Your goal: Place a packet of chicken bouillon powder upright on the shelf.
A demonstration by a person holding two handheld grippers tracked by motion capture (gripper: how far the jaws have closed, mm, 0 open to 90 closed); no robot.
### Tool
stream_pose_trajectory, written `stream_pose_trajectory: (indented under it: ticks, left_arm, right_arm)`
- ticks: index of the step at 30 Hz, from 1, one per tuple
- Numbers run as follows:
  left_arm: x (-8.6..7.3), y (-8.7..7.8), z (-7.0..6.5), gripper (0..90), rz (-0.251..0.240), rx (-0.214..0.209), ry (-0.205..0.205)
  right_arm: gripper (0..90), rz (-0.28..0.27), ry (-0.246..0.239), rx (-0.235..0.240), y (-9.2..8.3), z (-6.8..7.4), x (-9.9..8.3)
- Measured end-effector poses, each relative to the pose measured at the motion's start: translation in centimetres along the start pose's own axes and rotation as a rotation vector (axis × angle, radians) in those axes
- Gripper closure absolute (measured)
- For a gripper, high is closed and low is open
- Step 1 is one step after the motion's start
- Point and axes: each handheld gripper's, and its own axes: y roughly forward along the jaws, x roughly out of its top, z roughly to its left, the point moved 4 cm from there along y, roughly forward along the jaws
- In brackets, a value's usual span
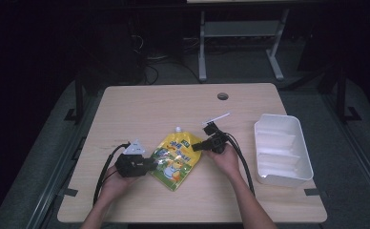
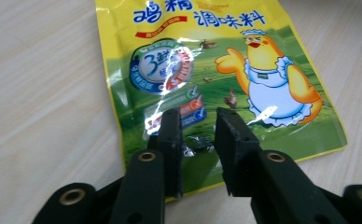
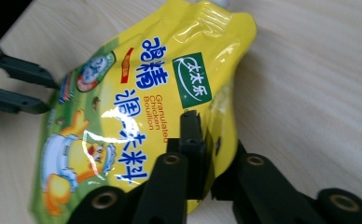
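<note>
You are in a lab or test room, not a home. Your table (image 1: 126, 109) is a light wood top with a cable hole (image 1: 222, 96), standing on grey carpet (image 1: 40, 157) with tape marks (image 1: 69, 192) by its corners. Behind it the room is dark: cables (image 1: 149, 71) lie on the floor beside the white legs of a second bench (image 1: 240, 43).

A yellow pouch (image 1: 176, 160) of chicken bouillon, green toward its bottom, printed with blue lettering and a cartoon hen, lies flat and face-up near the table's (image 1: 140, 102) middle. Its white spout points toward the far edge, tilted slightly; its foil is creased and glossy.
</note>
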Motion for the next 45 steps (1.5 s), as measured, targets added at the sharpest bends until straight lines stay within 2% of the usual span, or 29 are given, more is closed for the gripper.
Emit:
stream_pose_trajectory:
  ticks: [4, 6, 7, 13, 20, 26, 31, 36, 40, 42, 43, 45]
  left_arm:
    - [0.3, -1.2, 0.4, 66.4, -0.073, -0.016, -0.039]
    - [0.4, -1.5, 0.6, 59.9, -0.091, -0.006, -0.054]
    - [0.4, -1.6, 0.7, 52.7, -0.100, 0.002, -0.062]
    - [0.5, -1.7, 0.9, 38.4, -0.131, -0.061, -0.107]
    - [0.7, -2.1, 0.9, 31.1, -0.183, -0.129, -0.133]
    - [0.8, -2.4, 0.6, 29.9, -0.207, -0.169, -0.124]
    - [0.9, -2.4, 0.3, 28.8, -0.212, -0.185, -0.105]
    - [1.0, -2.5, 0.2, 26.7, -0.233, -0.207, -0.111]
    - [1.2, -2.5, -0.1, 26.4, -0.244, -0.239, -0.103]
    - [1.2, -2.3, -0.3, 26.8, -0.243, -0.280, -0.113]
    - [1.2, -2.3, -0.4, 28.8, -0.241, -0.305, -0.121]
    - [1.2, -2.2, -0.5, 34.4, -0.241, -0.329, -0.113]
  right_arm:
    - [89.0, -0.045, -0.030, 0.012, -1.4, 0.9, 0.7]
    - [89.2, -0.071, -0.052, 0.009, -2.3, 1.5, 1.1]
    - [89.3, -0.082, -0.062, 0.008, -2.8, 1.9, 1.3]
    - [89.5, -0.117, -0.149, -0.006, -5.2, 4.0, 2.1]
    - [89.6, -0.153, -0.249, 0.005, -7.3, 6.7, 3.0]
    - [89.7, -0.171, -0.340, 0.027, -8.6, 9.3, 3.3]
    - [89.7, -0.160, -0.428, 0.039, -9.2, 11.4, 3.3]
    - [89.7, -0.149, -0.500, 0.049, -9.7, 12.9, 3.0]
    - [89.7, -0.145, -0.515, 0.072, -10.0, 13.5, 2.9]
    - [89.7, -0.153, -0.524, 0.092, -10.0, 13.6, 2.8]
    - [89.7, -0.156, -0.522, 0.100, -9.9, 13.5, 2.8]
    - [89.6, -0.151, -0.519, 0.121, -9.7, 13.4, 2.6]
